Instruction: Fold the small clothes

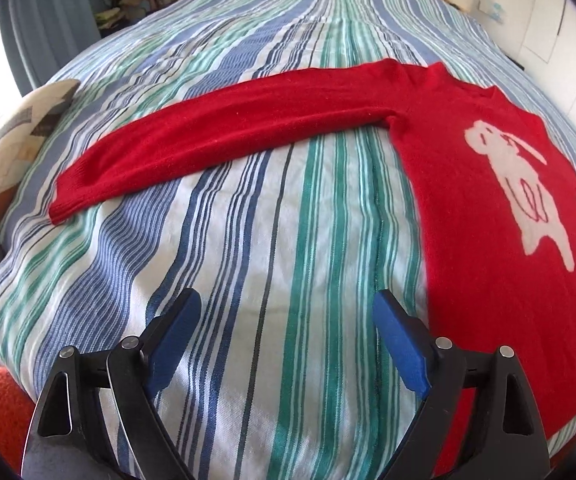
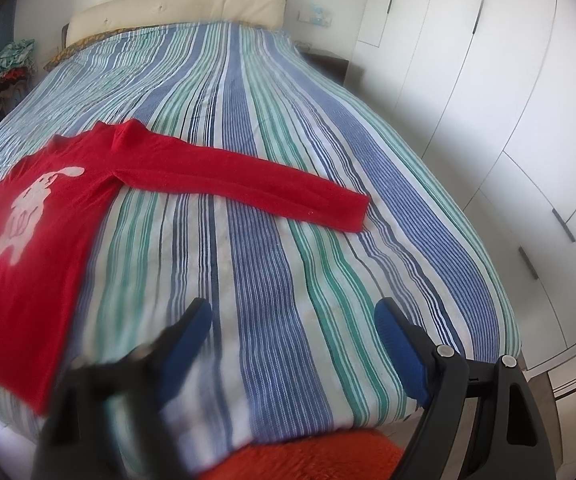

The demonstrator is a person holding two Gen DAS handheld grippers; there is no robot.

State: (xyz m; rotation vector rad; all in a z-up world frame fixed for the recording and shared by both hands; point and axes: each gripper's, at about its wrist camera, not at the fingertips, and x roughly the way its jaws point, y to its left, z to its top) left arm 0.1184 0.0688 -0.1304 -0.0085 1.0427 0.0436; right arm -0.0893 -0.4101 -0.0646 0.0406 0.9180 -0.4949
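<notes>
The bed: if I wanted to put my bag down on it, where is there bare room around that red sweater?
The striped bedspread lies bare between the red sweater and the headboard, and beyond the right sleeve's cuff toward the wardrobe. Near the left sleeve's cuff a patterned pillow crowds the edge.

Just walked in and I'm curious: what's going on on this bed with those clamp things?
A person holds a two-finger claw in each hand to fold a small red sweater. It lies flat on the striped bedspread, white animal design up, both sleeves spread out sideways. The left claw and right claw both hover open above the bedspread, holding nothing. No fold has been made yet.
</notes>
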